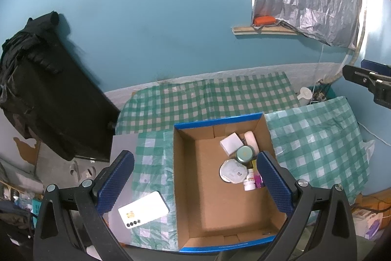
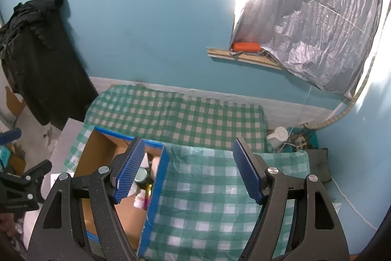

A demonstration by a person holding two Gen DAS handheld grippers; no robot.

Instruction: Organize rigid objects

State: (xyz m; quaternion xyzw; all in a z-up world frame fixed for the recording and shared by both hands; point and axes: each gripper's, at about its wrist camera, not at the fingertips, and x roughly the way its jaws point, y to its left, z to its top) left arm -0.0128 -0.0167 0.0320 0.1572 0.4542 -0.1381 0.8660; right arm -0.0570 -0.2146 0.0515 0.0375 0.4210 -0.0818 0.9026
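- Above the cardboard box (image 1: 185,177), left gripper (image 1: 195,184) hangs spread wide, empty
- right gripper (image 2: 188,170) also gapes empty over checked cloth (image 2: 207,199)
- white phone (image 1: 143,209) lies beside box

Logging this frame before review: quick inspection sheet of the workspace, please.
Surface: green checked cloth over the table.
Job's things: cardboard box holds a white block, teal-lidded jar, round tin, small bottles; white phone lies outside, left of the box.
Clutter: white jug.
Grippers: left gripper open, empty; right gripper open, empty.
Cables: white cord.
Surroundings: blue wall, silver tarp, black jacket.
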